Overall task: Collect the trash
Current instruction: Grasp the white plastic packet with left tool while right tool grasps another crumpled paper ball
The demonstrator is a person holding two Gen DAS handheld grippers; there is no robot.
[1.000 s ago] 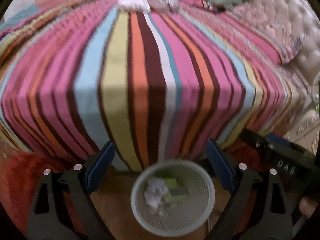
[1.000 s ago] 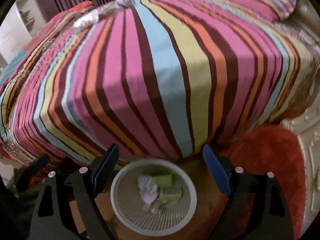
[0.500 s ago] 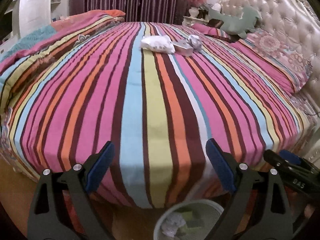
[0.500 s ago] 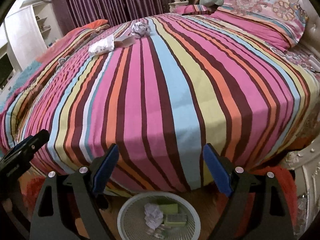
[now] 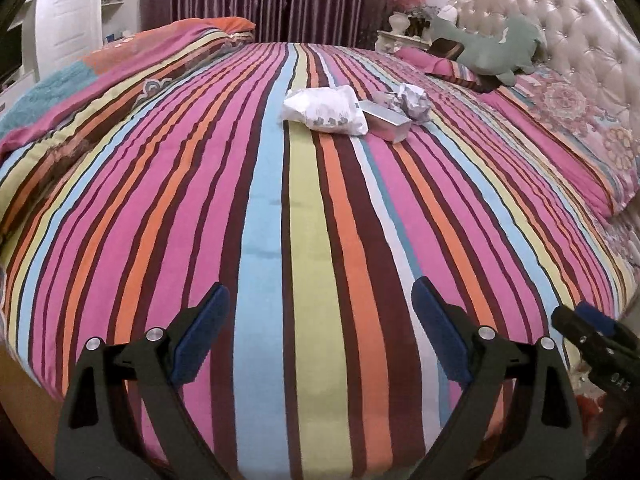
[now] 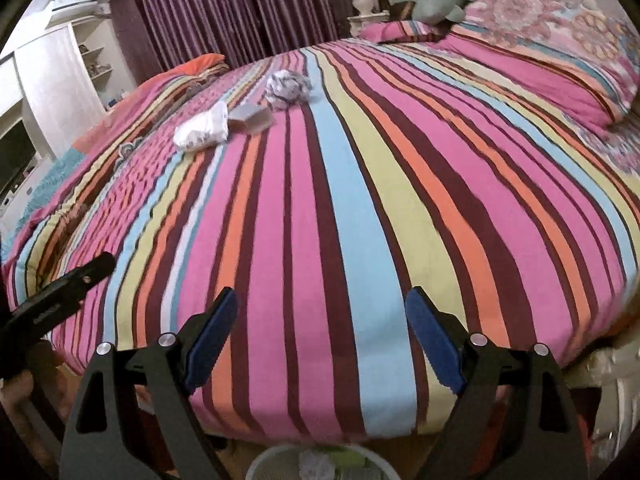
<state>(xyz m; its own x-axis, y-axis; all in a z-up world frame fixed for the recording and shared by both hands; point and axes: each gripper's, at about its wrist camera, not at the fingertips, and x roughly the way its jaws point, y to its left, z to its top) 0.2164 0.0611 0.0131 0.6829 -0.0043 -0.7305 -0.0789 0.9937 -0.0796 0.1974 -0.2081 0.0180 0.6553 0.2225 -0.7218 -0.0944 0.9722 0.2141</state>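
Both my claws, left (image 5: 316,320) and right (image 6: 320,324), gape empty over the bed's near edge. The bag (image 5: 326,110), box (image 5: 386,120) and paper wad (image 5: 412,102) lie touching, far across the bed (image 5: 280,220). Grabbing one could drag its neighbours or pinch the cover.

Striped bedspread (image 5: 280,208) looks like soft matt cloth, the bag (image 5: 326,110) is crinkly plastic, that ball (image 5: 412,100) crumpled paper, headboard (image 5: 580,40) glossy tufted leather.

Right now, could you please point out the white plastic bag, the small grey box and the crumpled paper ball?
White plastic bag (image 5: 326,110), left wrist view, middle.
Small grey box (image 5: 387,120), left wrist view, top face.
Crumpled paper ball (image 6: 289,87), right wrist view, centre.
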